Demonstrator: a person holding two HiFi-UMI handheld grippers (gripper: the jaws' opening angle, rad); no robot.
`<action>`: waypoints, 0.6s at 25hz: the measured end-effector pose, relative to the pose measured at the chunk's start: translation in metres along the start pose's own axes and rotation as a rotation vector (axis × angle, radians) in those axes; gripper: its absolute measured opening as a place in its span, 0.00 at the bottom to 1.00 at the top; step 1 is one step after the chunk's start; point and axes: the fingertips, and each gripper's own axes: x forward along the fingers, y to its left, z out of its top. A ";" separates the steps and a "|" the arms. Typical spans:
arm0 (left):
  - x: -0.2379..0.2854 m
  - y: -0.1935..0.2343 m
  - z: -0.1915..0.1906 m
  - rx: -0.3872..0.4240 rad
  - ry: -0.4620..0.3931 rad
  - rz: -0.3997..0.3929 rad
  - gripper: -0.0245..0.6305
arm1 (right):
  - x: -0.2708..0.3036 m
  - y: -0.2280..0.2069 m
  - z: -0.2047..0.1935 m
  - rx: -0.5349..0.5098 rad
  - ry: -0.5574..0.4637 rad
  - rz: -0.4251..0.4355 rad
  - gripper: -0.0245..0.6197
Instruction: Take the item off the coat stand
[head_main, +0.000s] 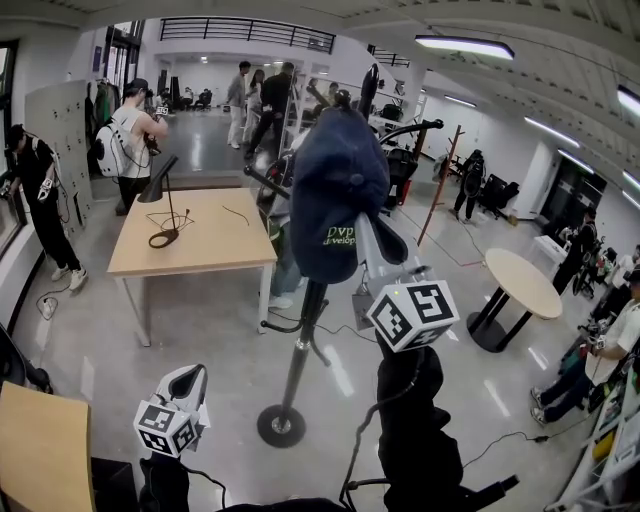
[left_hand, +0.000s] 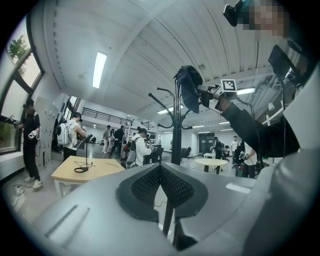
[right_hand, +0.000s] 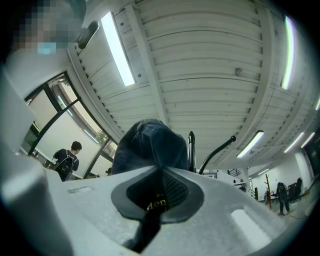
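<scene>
Cap (head_main: 335, 190), dark blue, yellow lettering on front. Task item. Loc.: hung over an upper hook of coat stand (head_main: 298, 350), crown up, near top of pole; not yet off.

Coat stand: black, single upright pole on round base, curved hooks at top. One knobbed hook (right_hand: 190, 150) is seen just beside the cap in right gripper view.

R gripper (head_main: 372, 245): raised to cap's lower edge, set below it on person's side. Jaws are closed tight on cap fabric; the lettered part is pinched between pads (right_hand: 175, 187) in right gripper view. Held: cap.

L gripper (head_main: 192, 378): kept low at lower left of head view, well apart from cap, nearer stand base than top. Jaws together, nothing held; only the pole is seen beyond them in left gripper view.

Key relation: cap lies above and ahead of R gripper, draped on its hook, w/ stand's long axis vertical. Est.: removal is best made by R side, upward along pole axis until hook is cleared, then back toward person. A sideways pull is judged likely to snag fabric on hook or rock stand. L gripper is not needed unless stand is to be steadied.
</scene>
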 end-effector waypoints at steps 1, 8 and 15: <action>0.000 0.001 0.000 0.000 -0.001 0.000 0.04 | 0.001 0.000 0.002 0.000 -0.002 -0.001 0.05; -0.004 0.003 0.004 -0.002 -0.003 -0.002 0.04 | 0.006 0.002 0.020 0.003 -0.017 -0.005 0.05; -0.005 0.004 0.004 -0.005 -0.006 -0.001 0.04 | 0.008 0.002 0.035 -0.008 -0.037 -0.008 0.05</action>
